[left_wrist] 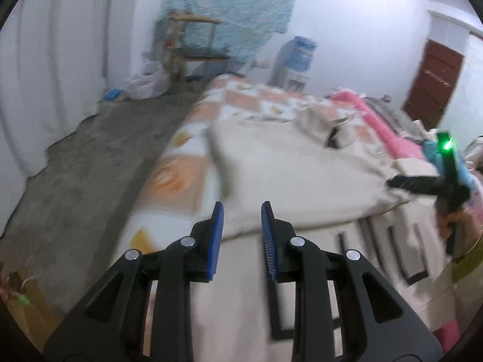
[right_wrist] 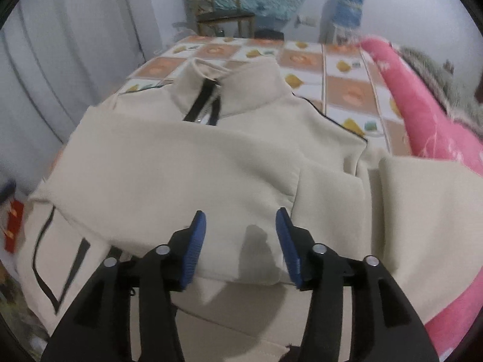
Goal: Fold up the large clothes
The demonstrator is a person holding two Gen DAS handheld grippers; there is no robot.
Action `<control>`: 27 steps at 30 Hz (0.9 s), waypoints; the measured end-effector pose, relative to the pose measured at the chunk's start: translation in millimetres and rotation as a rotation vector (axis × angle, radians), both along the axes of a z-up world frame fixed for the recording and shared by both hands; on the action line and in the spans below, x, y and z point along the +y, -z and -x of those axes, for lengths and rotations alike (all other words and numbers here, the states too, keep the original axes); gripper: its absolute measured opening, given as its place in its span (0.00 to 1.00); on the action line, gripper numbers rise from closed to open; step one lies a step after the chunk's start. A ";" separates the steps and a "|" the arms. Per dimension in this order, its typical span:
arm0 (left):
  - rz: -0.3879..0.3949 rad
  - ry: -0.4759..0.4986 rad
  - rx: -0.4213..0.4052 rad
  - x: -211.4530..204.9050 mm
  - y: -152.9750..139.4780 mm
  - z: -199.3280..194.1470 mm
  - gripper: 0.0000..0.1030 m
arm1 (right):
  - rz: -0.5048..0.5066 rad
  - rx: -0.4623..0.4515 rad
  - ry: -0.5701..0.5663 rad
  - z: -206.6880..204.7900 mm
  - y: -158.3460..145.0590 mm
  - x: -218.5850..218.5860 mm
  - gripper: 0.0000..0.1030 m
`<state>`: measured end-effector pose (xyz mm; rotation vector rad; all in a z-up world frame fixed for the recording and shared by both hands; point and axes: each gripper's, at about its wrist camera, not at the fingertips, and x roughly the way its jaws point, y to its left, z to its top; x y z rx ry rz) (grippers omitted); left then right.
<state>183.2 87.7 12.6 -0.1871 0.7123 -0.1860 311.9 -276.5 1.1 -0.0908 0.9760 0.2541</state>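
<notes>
Black linkage arms carry the left tongs (left_wrist: pixel 241 226), round silver pivot screws gleaming. Ribbed blue pads (right_wrist: pixel 193 250) line the right tongs (right_wrist: pixel 241 238), and a green light glows on their black body.

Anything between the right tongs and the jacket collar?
Only the jacket's own folded cream cloth lies between the right tongs and the collar, seen in the right wrist view.

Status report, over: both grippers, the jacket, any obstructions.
Left gripper open, empty, above the bed edge. Right gripper open, empty, over the cream jacket. Jacket flat on bed, sleeve folded across. Pink bolster alongside, apart.
</notes>
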 end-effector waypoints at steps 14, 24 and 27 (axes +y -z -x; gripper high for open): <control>-0.092 0.049 0.191 -36.2 58.2 -58.7 0.27 | 0.014 0.004 0.049 14.1 17.4 -20.8 0.60; -0.173 0.095 0.214 -61.2 49.2 -52.8 0.69 | -0.050 0.025 0.101 35.4 10.6 -26.5 0.65; -0.249 0.110 0.233 -72.3 43.5 -48.1 0.81 | -0.048 -0.001 0.098 55.7 2.6 -27.0 0.75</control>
